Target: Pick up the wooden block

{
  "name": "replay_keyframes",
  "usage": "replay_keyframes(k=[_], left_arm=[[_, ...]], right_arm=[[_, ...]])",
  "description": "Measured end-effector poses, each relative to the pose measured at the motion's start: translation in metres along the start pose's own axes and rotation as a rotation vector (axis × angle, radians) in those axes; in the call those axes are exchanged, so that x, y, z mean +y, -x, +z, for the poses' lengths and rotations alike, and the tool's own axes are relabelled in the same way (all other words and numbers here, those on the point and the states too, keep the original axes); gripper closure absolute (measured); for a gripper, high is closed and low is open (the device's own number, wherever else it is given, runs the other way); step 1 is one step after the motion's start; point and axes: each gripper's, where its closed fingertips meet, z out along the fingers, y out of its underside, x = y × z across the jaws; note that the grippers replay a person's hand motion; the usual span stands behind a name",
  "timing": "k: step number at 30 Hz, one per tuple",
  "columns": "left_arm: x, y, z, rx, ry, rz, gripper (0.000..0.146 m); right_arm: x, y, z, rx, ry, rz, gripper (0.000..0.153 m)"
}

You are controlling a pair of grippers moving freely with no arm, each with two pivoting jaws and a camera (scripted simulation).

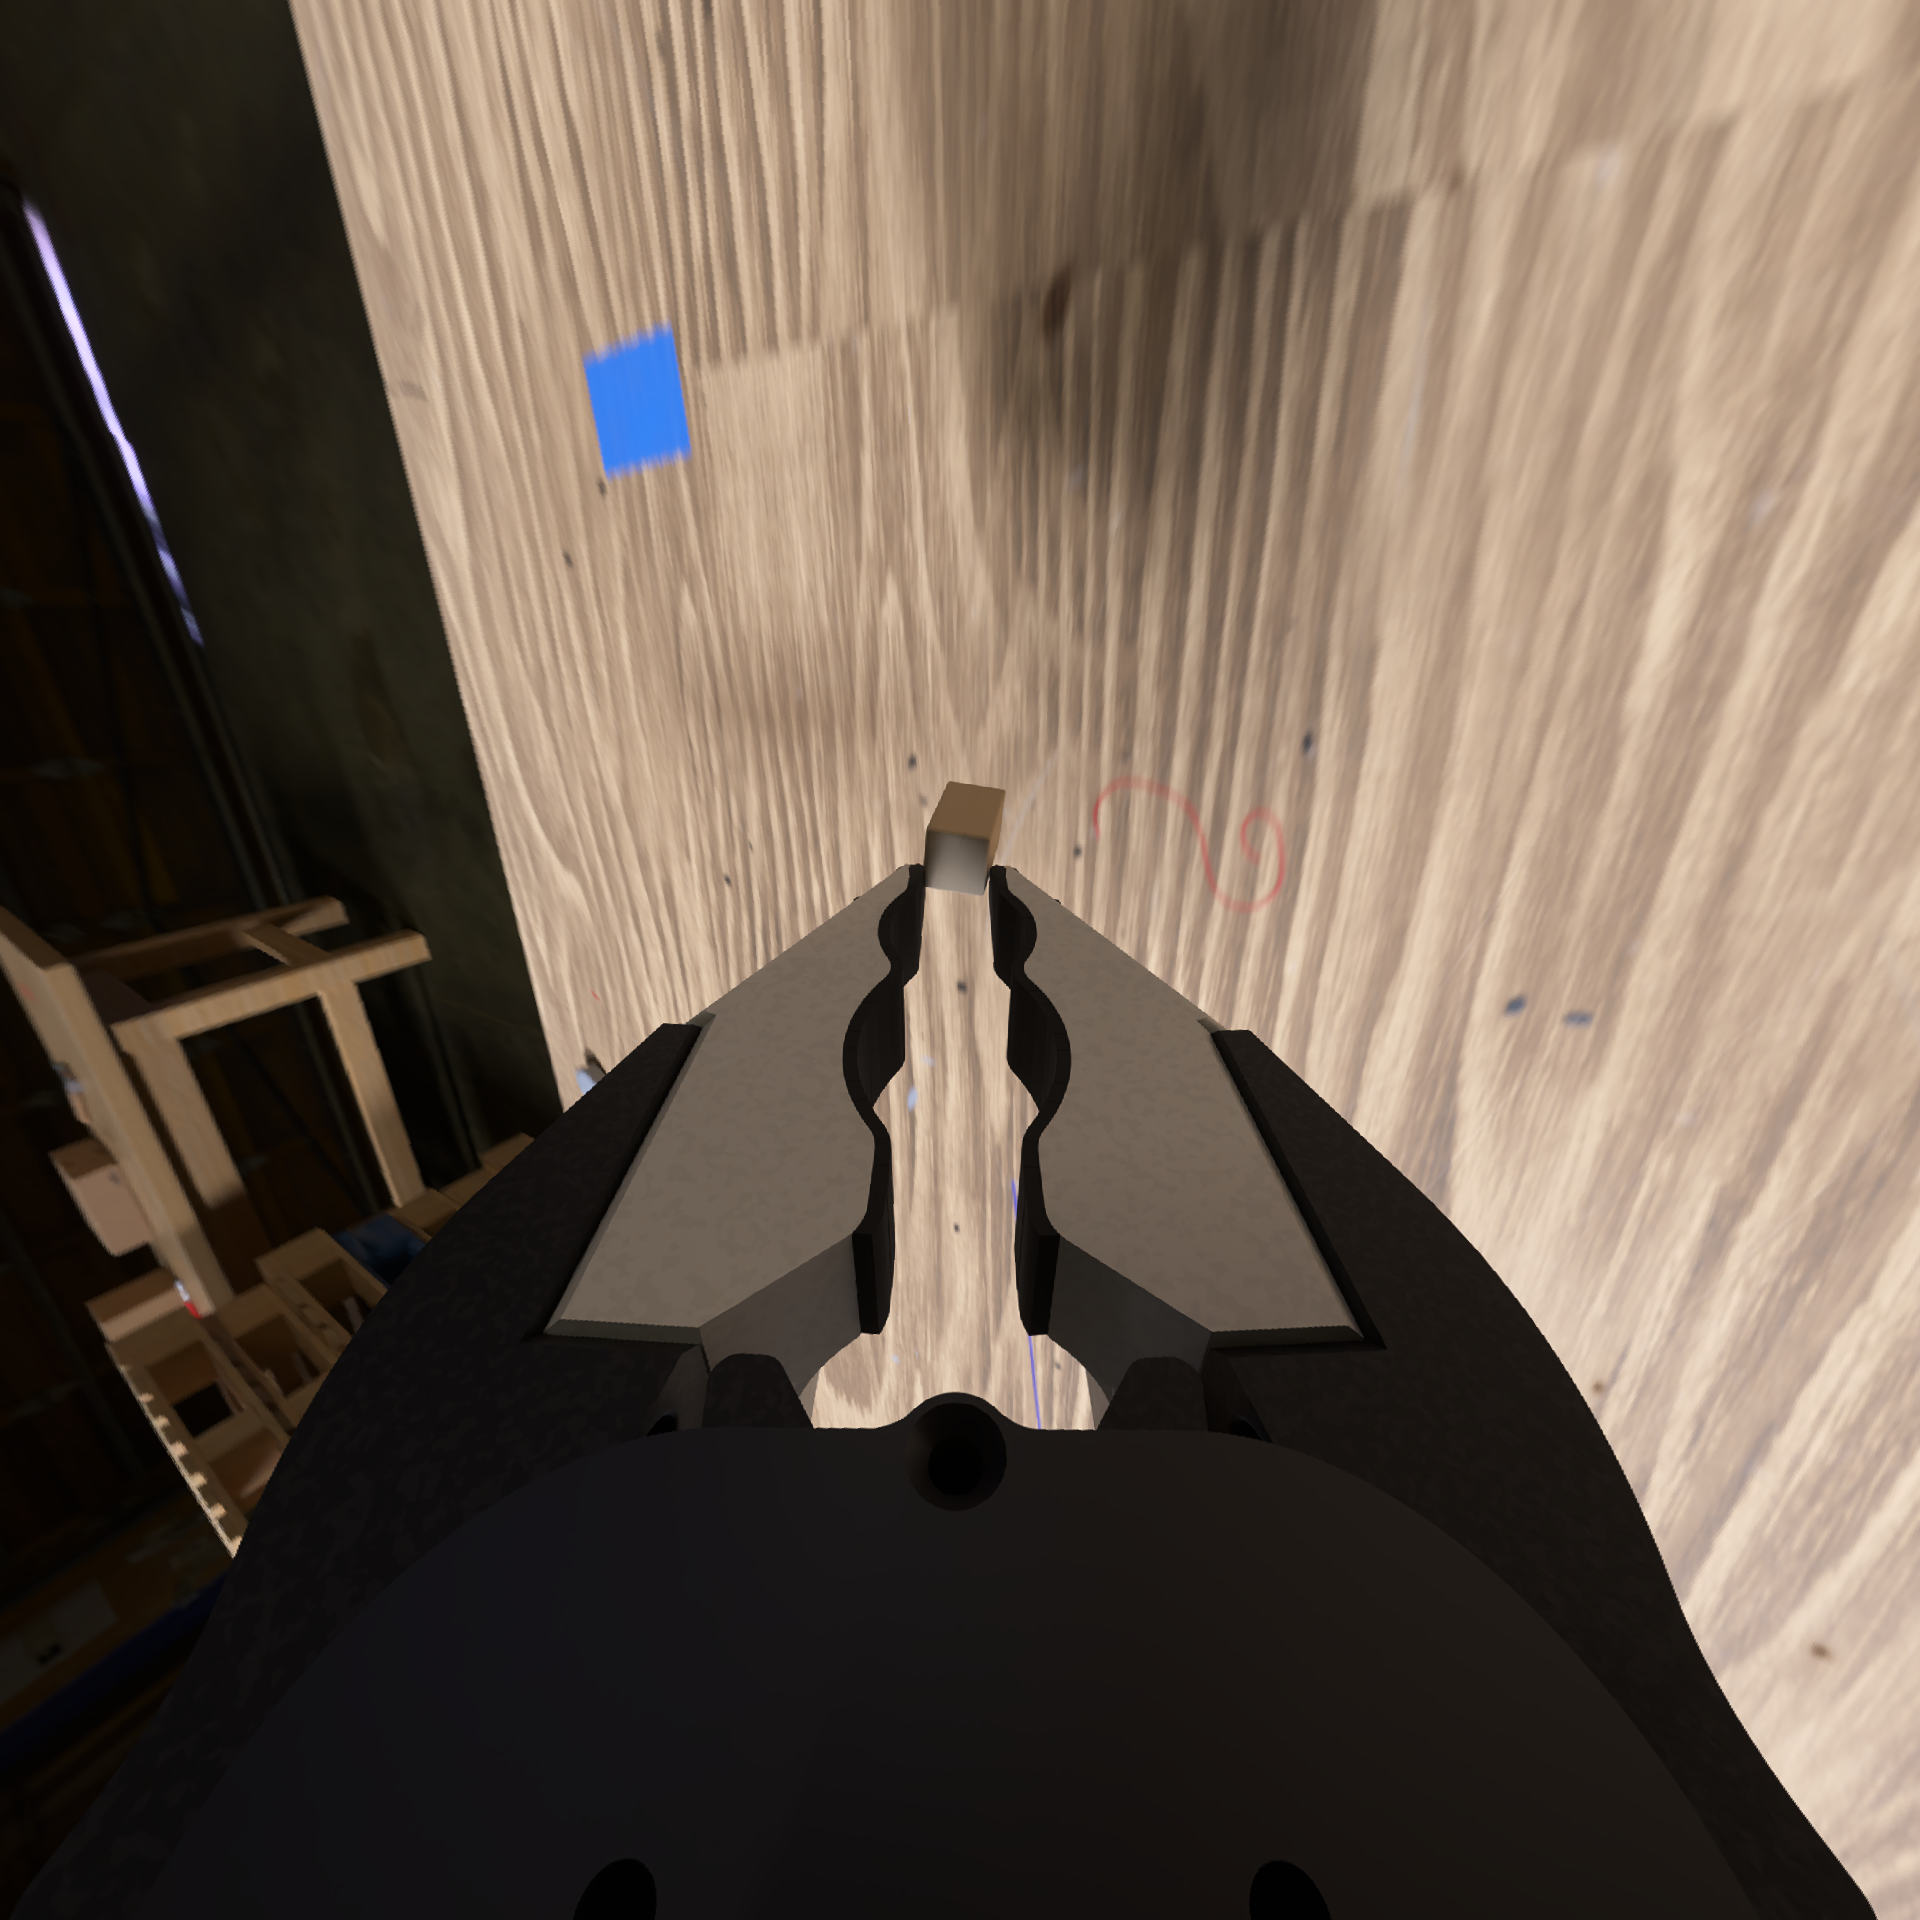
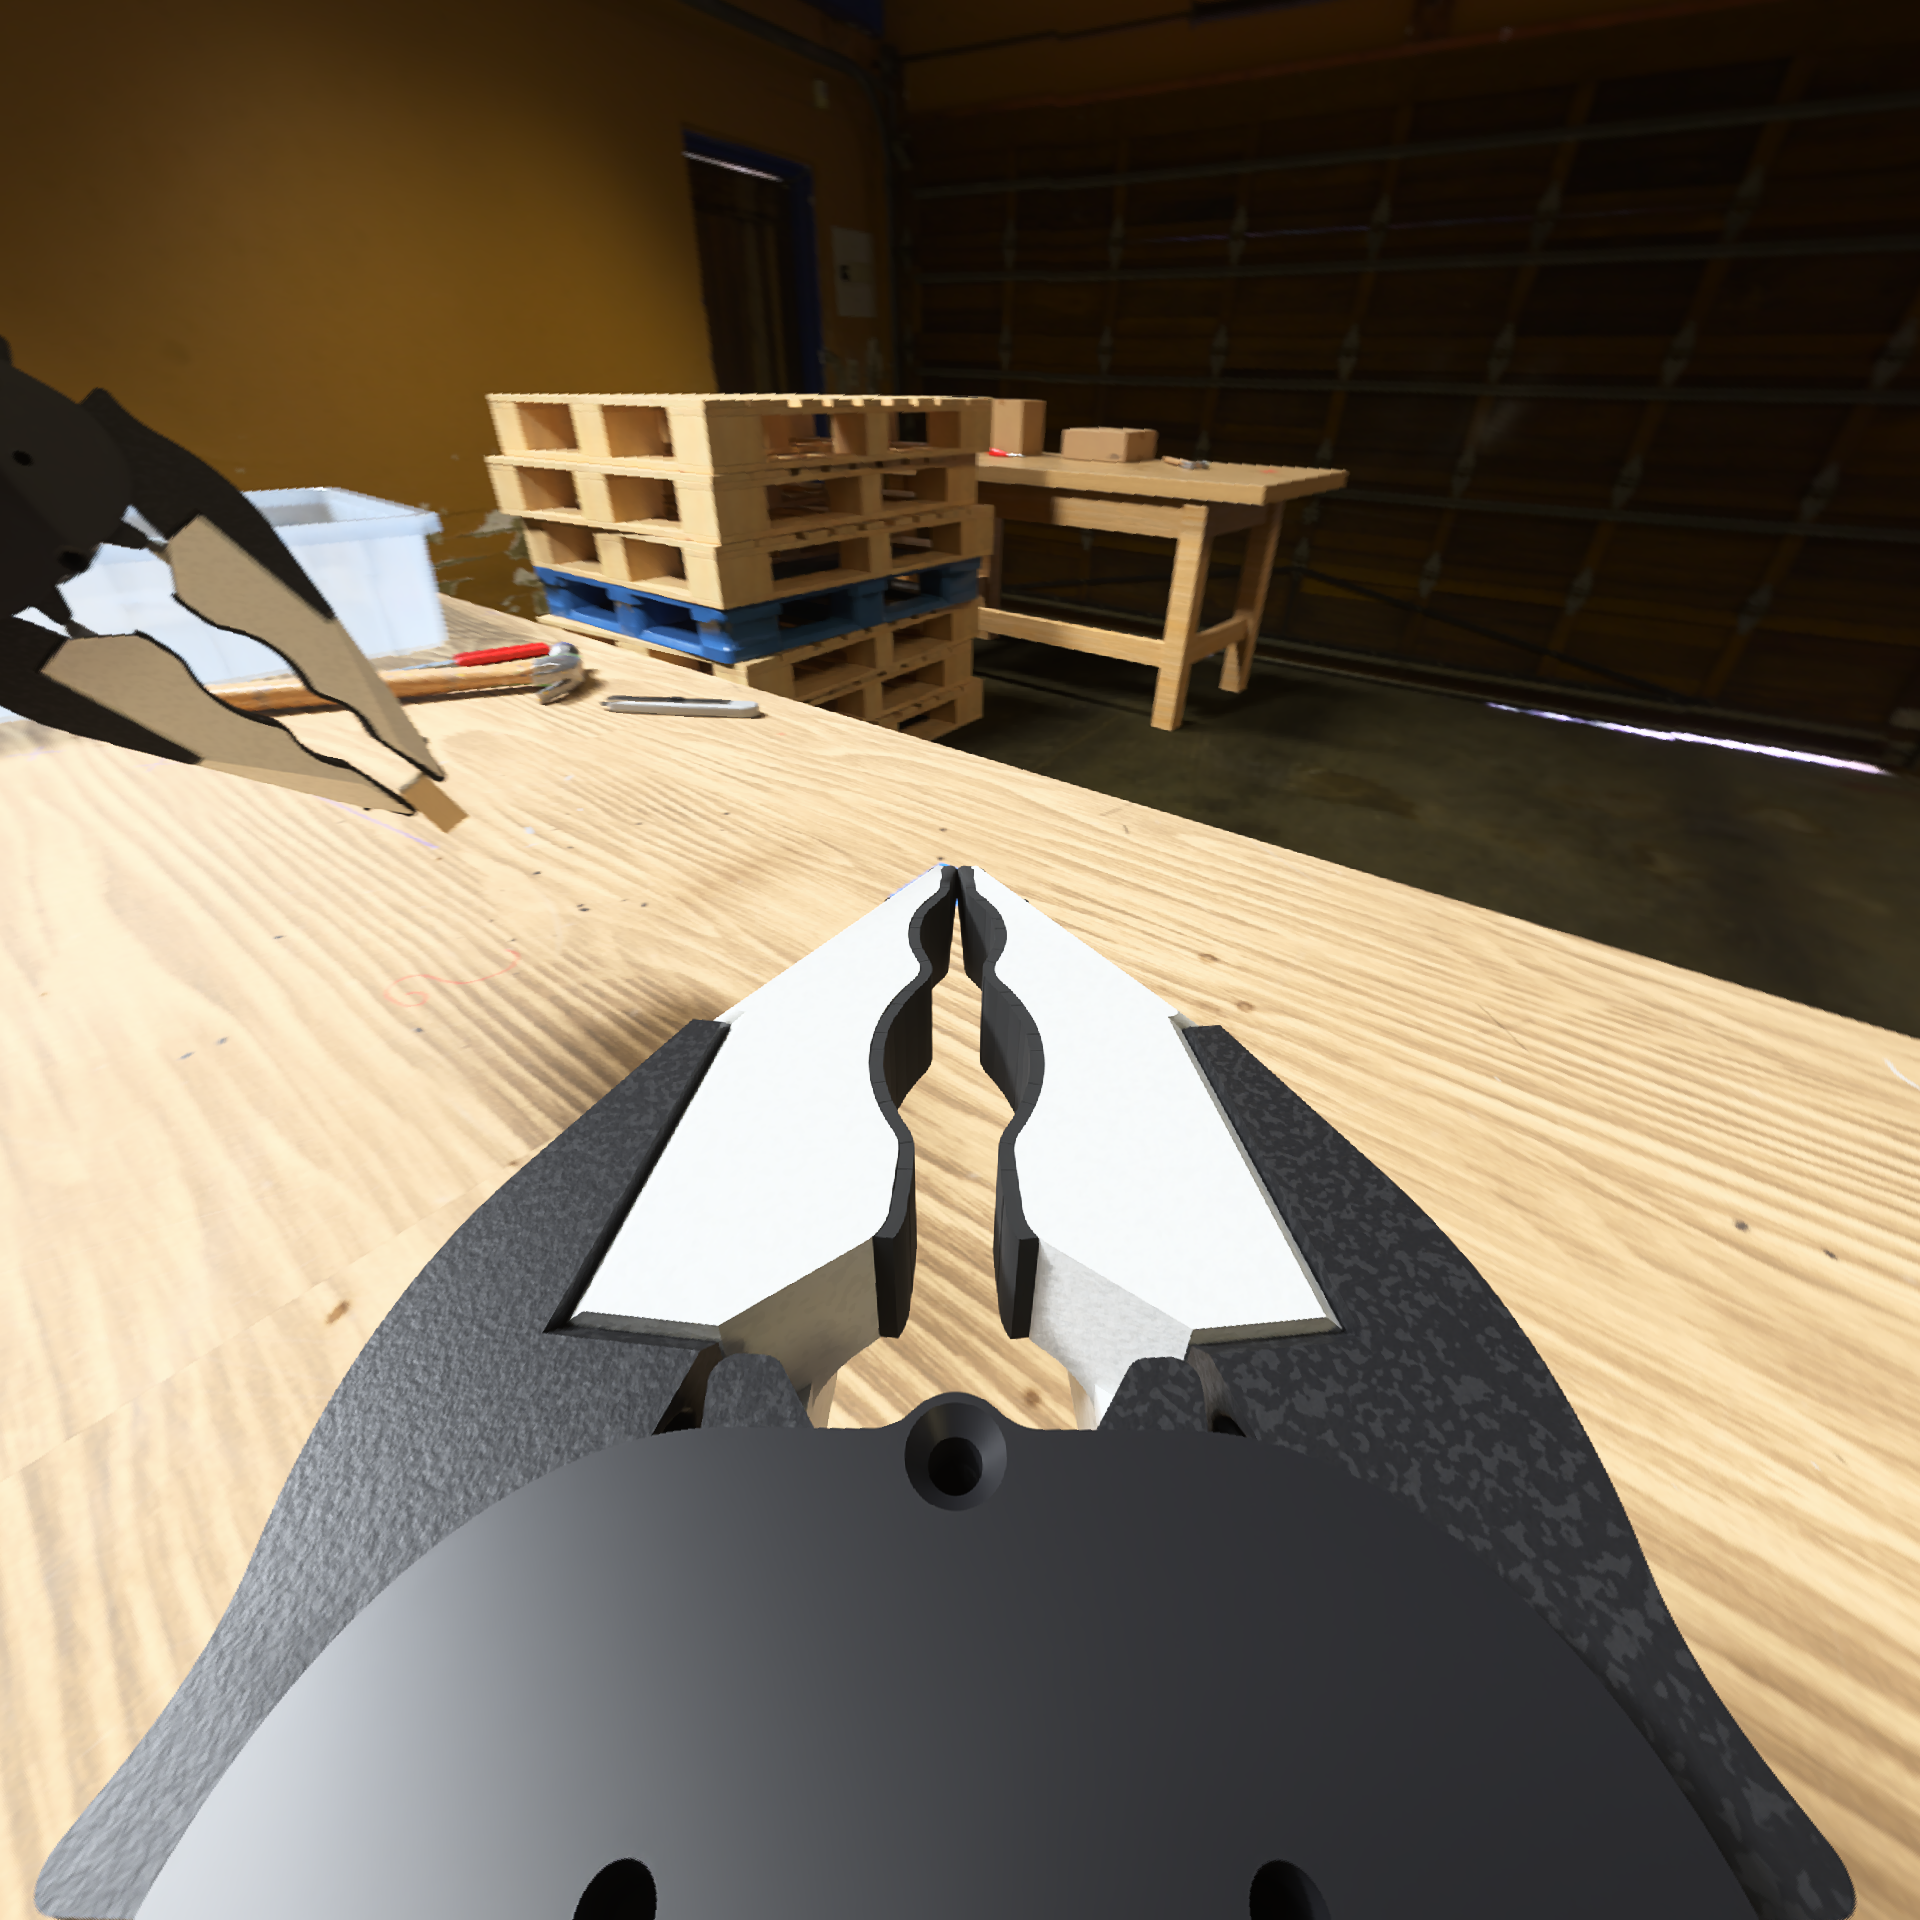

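The wooden block (image 1: 961,847) is a small tan cube pinched between the fingertips of my left gripper (image 1: 956,881), which is shut on it. The gripper points steeply down at the wooden table top (image 1: 1351,727). In the right wrist view the left gripper (image 2: 421,795) shows at the far left with the block (image 2: 445,808) at its tips, close over the table; I cannot tell whether it touches. My right gripper (image 2: 954,875) is shut and empty, low over the table (image 2: 1351,1143).
A blue square patch (image 1: 636,400) lies flat on the table beyond the block. A hammer (image 2: 468,673), a utility knife (image 2: 681,708) and a white bin (image 2: 353,561) sit at the table's far end. The table edge (image 2: 1351,868) runs right of my right gripper. Stacked pallets (image 2: 748,520) and a workbench (image 2: 1153,488) stand on the floor beyond.
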Motion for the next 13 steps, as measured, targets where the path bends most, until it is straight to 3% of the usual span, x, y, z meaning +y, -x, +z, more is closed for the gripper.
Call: replay_keyframes(k=[6, 13], left_arm=[[-0.067, -0.018, -0.011, -0.041, -0.153, 0.024, 0.134], [-0.145, -0.045, -0.032, 0.025, -0.495, -0.083, 0.134]], right_arm=[[-0.012, 0.038, -0.001, -0.174, -0.026, -0.030, 0.153], [-0.020, 0.101, -0.016, -0.522, 0.050, -0.072, 0.146]])
